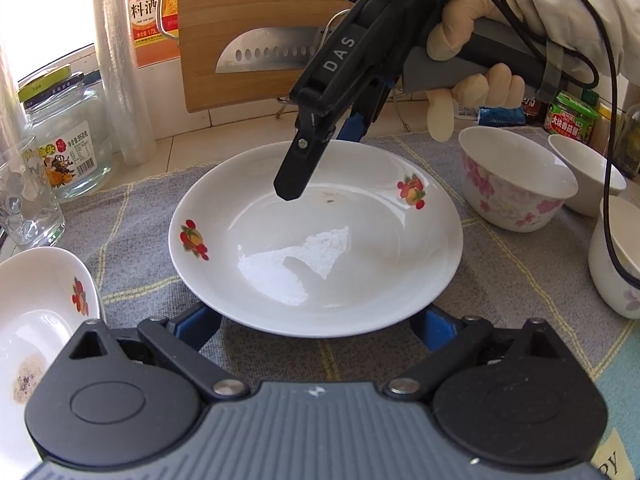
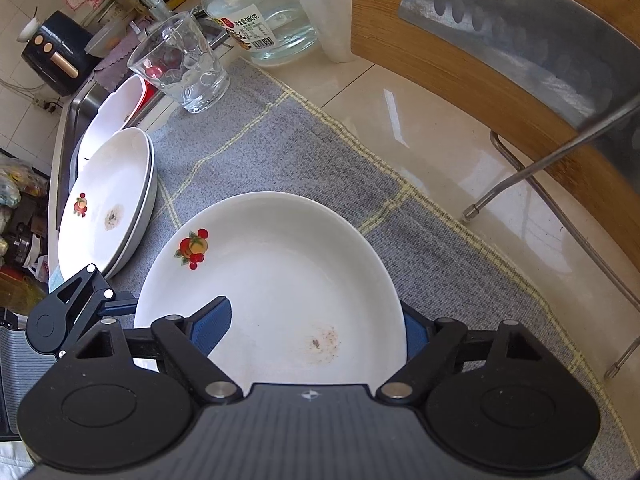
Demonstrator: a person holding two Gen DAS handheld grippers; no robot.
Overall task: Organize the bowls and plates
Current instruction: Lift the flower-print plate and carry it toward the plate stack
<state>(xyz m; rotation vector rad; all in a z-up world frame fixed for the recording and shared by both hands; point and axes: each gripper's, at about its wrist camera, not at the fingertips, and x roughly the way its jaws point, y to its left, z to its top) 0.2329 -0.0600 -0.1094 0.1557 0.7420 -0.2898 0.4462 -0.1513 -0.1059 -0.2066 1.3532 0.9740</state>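
Two grippers are set at one white fruit-print plate [image 2: 280, 264], which lies in the middle of a grey checked cloth [image 2: 256, 136] on the worktop [image 2: 432, 128]. A small brown smear [image 2: 323, 343] is seen in the plate's well. The left gripper [image 1: 316, 326] is held at the near rim; its blue fingers [image 1: 200, 324] are spread wide and tucked under the rim's edge, clamping nothing. The right gripper [image 2: 312, 328] is placed across the opposite rim, one finger over the plate's inside and the other outside it; the fingers are released, with the rim between them.

A stack of two matching plates [image 2: 108, 208] is found beside it at the cloth's edge, the top one marked by a brown stain, and another plate [image 2: 116, 112] is seen beyond. A drinking glass [image 2: 180, 68] and a labelled glass jar [image 2: 260, 12] are stood behind them. On the other side, a pink-flowered bowl [image 1: 512, 184] is stood upright, a plain white bowl [image 1: 580, 176] just behind it and a third bowl [image 1: 616, 264] nearer.
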